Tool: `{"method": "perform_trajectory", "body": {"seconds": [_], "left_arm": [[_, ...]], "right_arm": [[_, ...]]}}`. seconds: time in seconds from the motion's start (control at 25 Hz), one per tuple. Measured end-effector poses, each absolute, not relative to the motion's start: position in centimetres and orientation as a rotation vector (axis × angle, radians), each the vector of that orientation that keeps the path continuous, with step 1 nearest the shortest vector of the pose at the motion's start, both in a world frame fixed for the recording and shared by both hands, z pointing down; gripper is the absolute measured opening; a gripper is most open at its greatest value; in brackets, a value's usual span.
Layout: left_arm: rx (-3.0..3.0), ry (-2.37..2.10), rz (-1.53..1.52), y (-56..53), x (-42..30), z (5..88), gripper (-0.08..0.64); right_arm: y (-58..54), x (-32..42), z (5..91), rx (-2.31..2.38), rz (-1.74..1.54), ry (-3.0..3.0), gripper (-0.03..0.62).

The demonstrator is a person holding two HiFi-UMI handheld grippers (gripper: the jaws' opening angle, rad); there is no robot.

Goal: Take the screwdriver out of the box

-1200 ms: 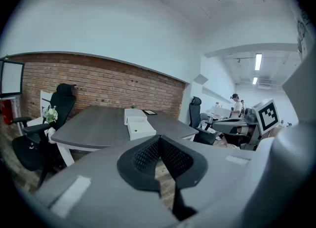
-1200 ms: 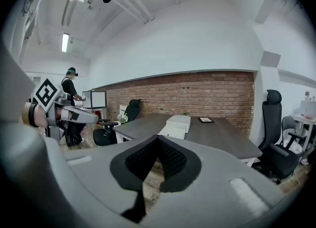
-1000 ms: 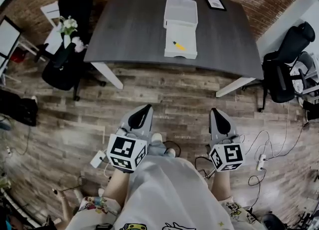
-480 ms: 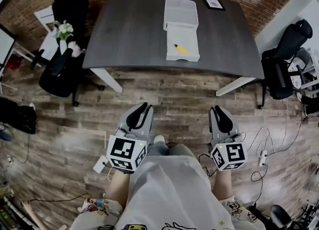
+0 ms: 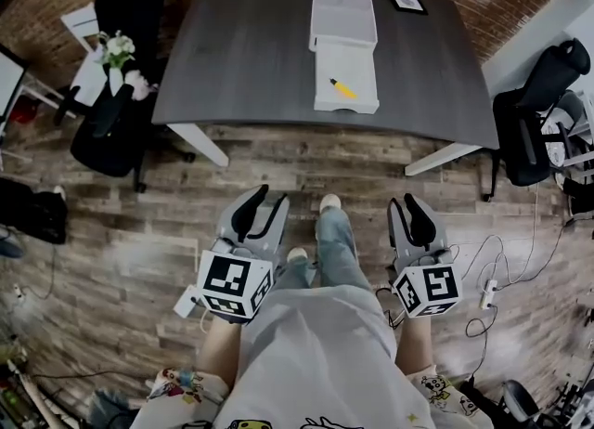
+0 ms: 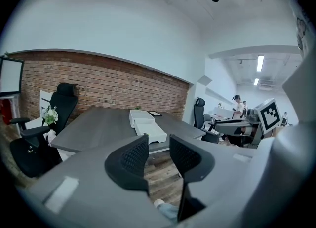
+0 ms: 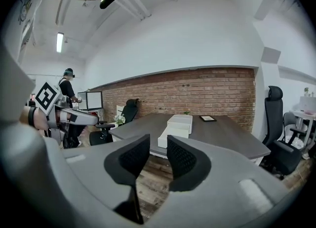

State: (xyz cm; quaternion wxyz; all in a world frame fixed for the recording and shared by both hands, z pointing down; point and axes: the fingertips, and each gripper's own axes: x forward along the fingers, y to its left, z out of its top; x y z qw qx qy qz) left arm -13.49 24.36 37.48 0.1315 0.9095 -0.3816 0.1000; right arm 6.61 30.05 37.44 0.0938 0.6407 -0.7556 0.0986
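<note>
Left claw [image 5: 269,198], right claw [image 5: 405,202] opening wider, empty

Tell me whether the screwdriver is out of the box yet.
No, the screwdriver lies inside the open box on the table.

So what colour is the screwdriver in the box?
The screwdriver is yellow, clearest in the head view.

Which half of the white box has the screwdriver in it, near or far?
The near half: the yellow screwdriver lies in it. The far half, behind it on the table, shows nothing inside.
</note>
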Motion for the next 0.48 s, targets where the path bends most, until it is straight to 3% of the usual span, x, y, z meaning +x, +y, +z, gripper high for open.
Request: {"method": "perform_trajectory", "body": {"seconds": [0.48], "left_arm": [[2.633,-1.166,0.274,15.7,-9.0,36.9,0.155]], "right_arm": [[21.2,11.6,36.7,1.874,0.266,-2.275,0.117]]}}
